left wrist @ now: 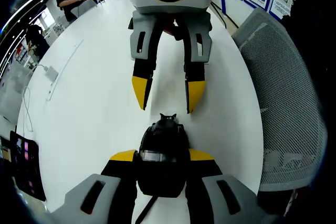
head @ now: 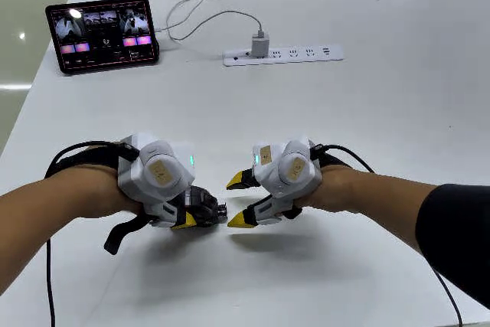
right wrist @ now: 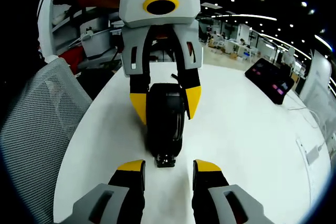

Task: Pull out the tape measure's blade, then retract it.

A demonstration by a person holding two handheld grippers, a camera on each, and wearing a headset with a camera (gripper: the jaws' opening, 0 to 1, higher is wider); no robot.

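A black tape measure (head: 205, 204) sits clamped in my left gripper (head: 195, 212), just above the white table (head: 344, 112). In the left gripper view the case (left wrist: 163, 148) fills the gap between my yellow-tipped jaws, which are shut on it. Its blade hook (right wrist: 166, 160) points toward my right gripper (head: 236, 201). That gripper faces the left one with its jaws open, and the hook lies just between its fingertips (right wrist: 131, 167) without being pinched. No blade is drawn out of the case.
A lit tablet (head: 102, 34) stands at the far left of the table. A white power strip (head: 283, 54) with a charger and cable lies at the back. A grey mesh chair (left wrist: 283, 103) stands beside the table's edge.
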